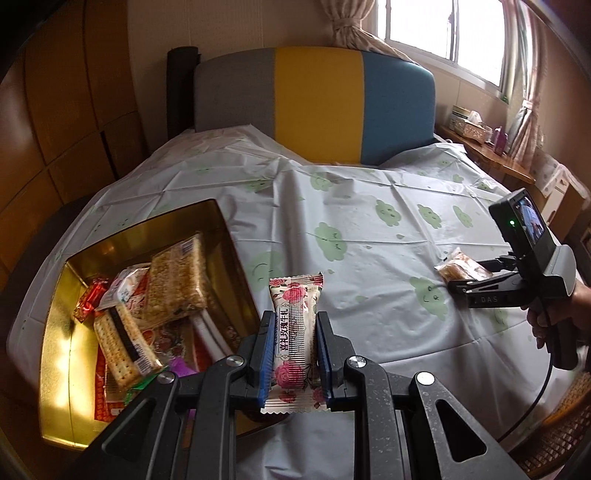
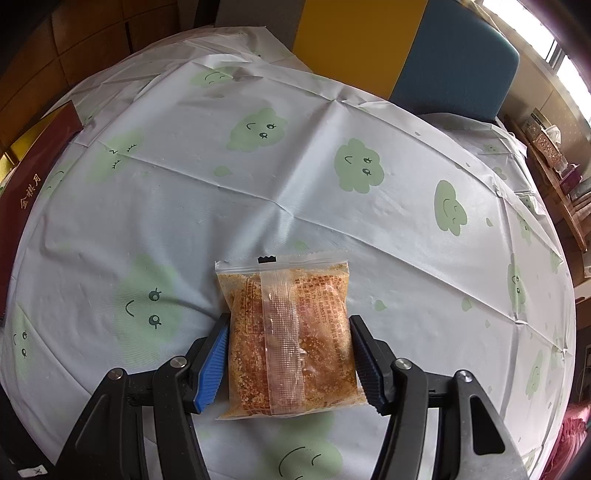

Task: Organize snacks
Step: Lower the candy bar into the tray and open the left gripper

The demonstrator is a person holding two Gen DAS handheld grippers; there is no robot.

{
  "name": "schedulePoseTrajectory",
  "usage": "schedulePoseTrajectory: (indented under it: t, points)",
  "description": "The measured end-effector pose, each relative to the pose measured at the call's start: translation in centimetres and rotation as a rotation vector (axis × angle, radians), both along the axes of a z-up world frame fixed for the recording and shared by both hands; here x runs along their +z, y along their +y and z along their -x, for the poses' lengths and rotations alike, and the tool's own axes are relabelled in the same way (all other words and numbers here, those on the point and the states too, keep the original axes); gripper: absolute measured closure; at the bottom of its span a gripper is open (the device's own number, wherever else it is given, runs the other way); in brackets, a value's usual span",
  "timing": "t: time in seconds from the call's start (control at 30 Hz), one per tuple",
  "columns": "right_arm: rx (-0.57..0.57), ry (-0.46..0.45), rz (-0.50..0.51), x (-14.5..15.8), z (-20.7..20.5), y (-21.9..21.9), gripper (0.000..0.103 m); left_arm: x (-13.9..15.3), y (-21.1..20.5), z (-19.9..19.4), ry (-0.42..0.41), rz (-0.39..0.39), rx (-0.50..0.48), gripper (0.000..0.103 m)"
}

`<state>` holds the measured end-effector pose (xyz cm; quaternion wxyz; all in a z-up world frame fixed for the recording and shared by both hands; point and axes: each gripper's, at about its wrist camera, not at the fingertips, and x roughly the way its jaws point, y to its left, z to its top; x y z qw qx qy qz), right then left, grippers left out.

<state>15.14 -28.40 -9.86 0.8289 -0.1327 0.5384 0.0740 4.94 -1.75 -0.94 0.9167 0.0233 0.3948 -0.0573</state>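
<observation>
The left gripper [image 1: 294,354] clenches a rose-print bar [image 1: 294,332] by its long sides, lifted just right of the gold tin [image 1: 59,332], probably so it can drop in beside the crackers [image 1: 123,347] already there. The right gripper [image 2: 288,354] grasps a crumb packet [image 2: 288,332] across its width, low over the cloth [image 2: 258,184], likely waiting for its turn at the tin

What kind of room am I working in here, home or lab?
Most likely a home dining room. A round table under a cloud-print plastic cloth, a chair with a grey, yellow and blue back pulled up to it, and a curtained window above a cluttered wooden side shelf all suggest it.
</observation>
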Motion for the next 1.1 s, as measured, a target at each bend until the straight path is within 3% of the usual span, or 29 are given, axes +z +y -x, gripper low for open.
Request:
schedulePoseTrajectory:
  t: [0.43,0.63,0.87,1.1]
  points:
    - [0.0,-0.006,0.005,0.1,0.1,0.1,0.041,-0.3,5.3,0.4,0.008,0.006,0.129,0.082]
    - [0.0,-0.009,0.009,0.1,0.1,0.1,0.041,0.2,11.2,0.9,0.004,0.032,0.259,0.082]
    - [0.005,-0.016,0.024,0.2,0.2,0.3,0.041,-1.1,19.3,1.6,0.065,0.145,0.437,0.082]
    - [0.004,-0.019,0.028,0.2,0.2,0.3,0.041,-3.0,21.4,1.0,0.104,0.142,0.475,0.077]
